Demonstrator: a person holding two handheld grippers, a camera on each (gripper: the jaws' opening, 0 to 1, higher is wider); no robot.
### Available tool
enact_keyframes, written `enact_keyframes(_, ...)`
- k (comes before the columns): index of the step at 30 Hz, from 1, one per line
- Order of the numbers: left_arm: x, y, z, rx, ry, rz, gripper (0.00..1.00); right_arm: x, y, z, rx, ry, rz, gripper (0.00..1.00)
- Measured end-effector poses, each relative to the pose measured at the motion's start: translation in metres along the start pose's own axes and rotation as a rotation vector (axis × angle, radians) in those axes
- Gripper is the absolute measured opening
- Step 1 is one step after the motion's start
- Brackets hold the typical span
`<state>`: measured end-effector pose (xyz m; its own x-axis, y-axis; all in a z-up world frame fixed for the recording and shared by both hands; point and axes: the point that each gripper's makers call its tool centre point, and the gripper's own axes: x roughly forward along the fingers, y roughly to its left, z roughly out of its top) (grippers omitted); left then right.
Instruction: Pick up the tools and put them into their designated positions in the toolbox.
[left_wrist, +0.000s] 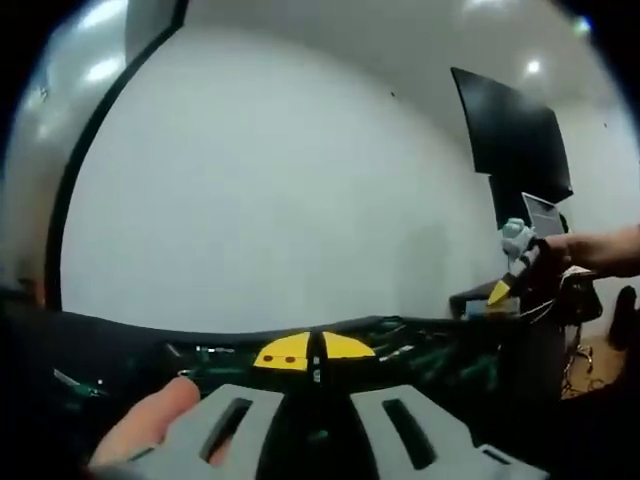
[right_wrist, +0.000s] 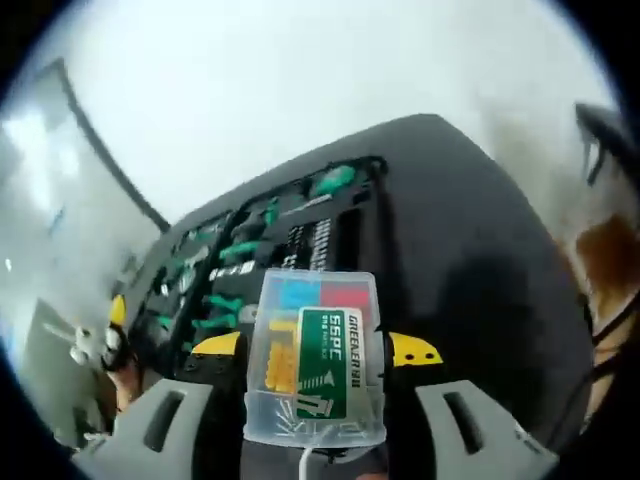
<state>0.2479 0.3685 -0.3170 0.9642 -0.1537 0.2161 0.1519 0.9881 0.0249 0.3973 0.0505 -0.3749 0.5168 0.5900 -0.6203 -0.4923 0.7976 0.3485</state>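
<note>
My right gripper (right_wrist: 315, 350) is shut on a clear plastic box of screws and yellow plugs (right_wrist: 315, 365) with a green label, held upright between the yellow-tipped jaws. Beyond it lies the open black toolbox (right_wrist: 345, 235) with several green-handled tools (right_wrist: 225, 250) in its slots. My left gripper (left_wrist: 310, 352) is low over the same toolbox (left_wrist: 430, 350), yellow tips together with nothing between them. A finger (left_wrist: 150, 420) rests beside its left jaw. The right gripper (left_wrist: 510, 285) shows at the right, held by a hand (left_wrist: 600, 250). The left gripper (right_wrist: 115, 325) appears at the toolbox's left end.
The toolbox lies on a black table (right_wrist: 470, 260). A white wall (left_wrist: 280, 180) rises behind it, with a black screen (left_wrist: 510, 130) at the right. Past the table's right edge are brown floor (right_wrist: 600, 260) and a chair (left_wrist: 580, 330).
</note>
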Motion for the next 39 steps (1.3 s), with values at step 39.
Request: enact_keyframes(39, 0.084, -0.234, -0.039, 0.255, 0.568, -0.614, 0.05, -0.054, -0.021, -0.008, -0.131, -0.328, -0.066, 0.16)
